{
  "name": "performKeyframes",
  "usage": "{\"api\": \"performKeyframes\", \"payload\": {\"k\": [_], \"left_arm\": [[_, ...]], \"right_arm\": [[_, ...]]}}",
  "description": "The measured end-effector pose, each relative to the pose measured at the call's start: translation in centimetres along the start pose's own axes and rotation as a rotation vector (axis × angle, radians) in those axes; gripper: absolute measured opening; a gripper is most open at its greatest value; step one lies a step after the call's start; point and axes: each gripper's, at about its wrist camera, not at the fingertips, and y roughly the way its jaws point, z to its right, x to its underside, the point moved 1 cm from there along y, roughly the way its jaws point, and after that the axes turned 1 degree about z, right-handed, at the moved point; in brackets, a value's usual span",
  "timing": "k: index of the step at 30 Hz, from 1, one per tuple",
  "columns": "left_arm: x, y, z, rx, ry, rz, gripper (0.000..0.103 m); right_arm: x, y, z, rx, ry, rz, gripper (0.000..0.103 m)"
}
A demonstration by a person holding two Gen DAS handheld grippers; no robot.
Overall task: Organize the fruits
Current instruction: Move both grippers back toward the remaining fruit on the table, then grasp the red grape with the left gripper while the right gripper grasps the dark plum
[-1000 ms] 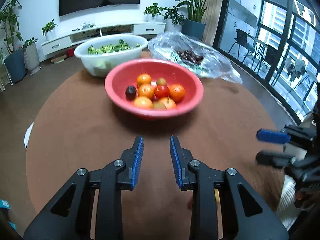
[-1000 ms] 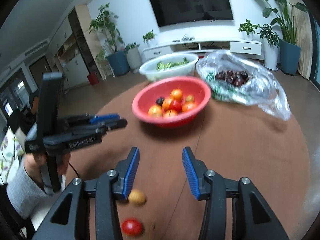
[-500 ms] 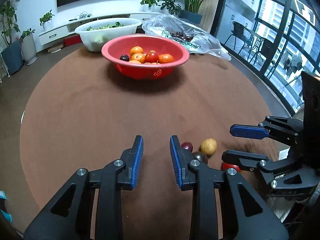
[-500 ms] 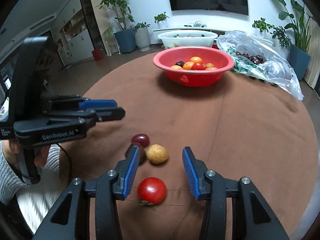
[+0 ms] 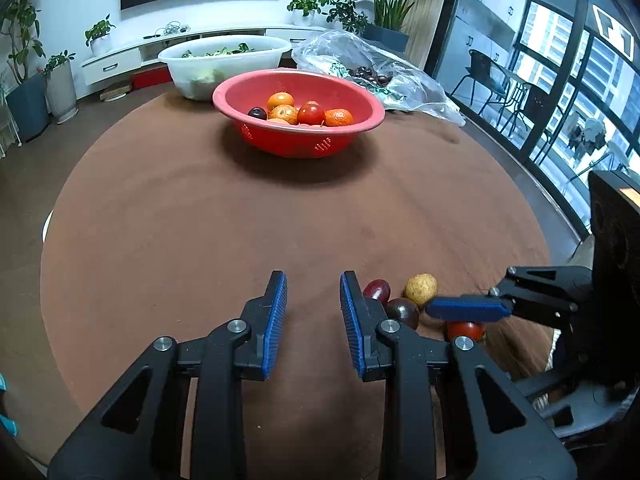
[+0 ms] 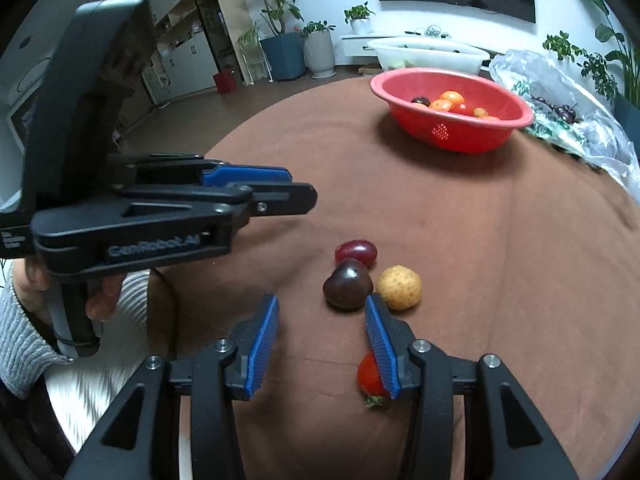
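Observation:
A red bowl (image 5: 298, 136) (image 6: 452, 128) holding oranges, a tomato and a dark plum stands at the far side of the brown round table (image 5: 200, 232). Near the front edge lie a red plum (image 6: 355, 251) (image 5: 377, 289), a dark plum (image 6: 347, 286) (image 5: 402, 310), a yellow-brown fruit (image 6: 400, 287) (image 5: 420, 289) and a red tomato (image 6: 370, 376) (image 5: 464, 330). My left gripper (image 5: 313, 312) is open and empty, just left of the loose fruits. My right gripper (image 6: 320, 336) is open and empty, low over the table; the tomato sits behind its right finger.
A white basin of greens (image 5: 224, 60) (image 6: 428, 54) stands behind the red bowl. A clear plastic bag with dark fruit (image 5: 372, 72) (image 6: 560, 112) lies at the back right. Potted plants, a TV stand and windows surround the table.
Both grippers have pulled back from the bowl toward the front edge. The right gripper has dropped closer to the loose fruits and shifted left, so the tomato now lies by its right finger.

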Motion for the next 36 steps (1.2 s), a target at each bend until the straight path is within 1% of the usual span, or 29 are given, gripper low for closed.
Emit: {"api": "performKeyframes", "payload": {"k": [2, 4, 7, 8, 11, 15, 19, 24, 26, 28, 32, 36], "left_arm": [[0.0, -0.1, -0.1, 0.002, -0.005, 0.003, 0.026], [-0.1, -0.1, -0.2, 0.004, -0.011, 0.005, 0.026], [-0.1, -0.2, -0.3, 0.007, -0.014, 0.008, 0.026], [-0.1, -0.2, -0.3, 0.008, -0.015, 0.009, 0.026], [-0.1, -0.3, -0.3, 0.013, -0.016, 0.012, 0.026], [-0.1, -0.3, -0.3, 0.015, -0.018, 0.015, 0.026], [-0.1, -0.3, -0.4, 0.012, -0.025, 0.017, 0.026], [-0.2, -0.3, -0.6, 0.011, -0.033, 0.019, 0.026], [-0.2, -0.3, -0.6, 0.011, -0.034, 0.02, 0.026], [-0.2, -0.3, -0.7, 0.012, -0.035, 0.021, 0.026], [-0.2, -0.3, -0.8, 0.016, -0.04, 0.023, 0.026], [-0.2, -0.4, -0.6, 0.015, -0.036, 0.027, 0.026]], "right_arm": [[-0.2, -0.2, 0.5, 0.001, 0.019, 0.024, 0.048], [-0.5, -0.5, 0.9, 0.032, 0.027, 0.045, 0.05], [-0.6, -1.1, 1.9, 0.091, 0.062, 0.073, 0.065], [-0.5, -1.3, 2.2, 0.084, 0.074, 0.075, 0.066], [-0.5, -1.8, 2.5, 0.065, 0.099, 0.082, 0.066], [-0.4, -1.8, 1.2, 0.044, 0.066, 0.065, 0.066], [-0.5, -1.1, -0.1, 0.047, 0.018, 0.035, 0.065], [-1.1, -0.1, -0.8, 0.038, -0.001, -0.004, 0.064], [-1.1, -0.1, -1.0, 0.034, -0.005, -0.003, 0.064], [-1.1, -0.1, -1.1, 0.051, -0.013, 0.003, 0.064], [-1.0, -0.2, -0.6, 0.032, 0.022, -0.002, 0.063], [-0.7, 0.4, -0.8, 0.036, 0.023, -0.022, 0.062]]}}
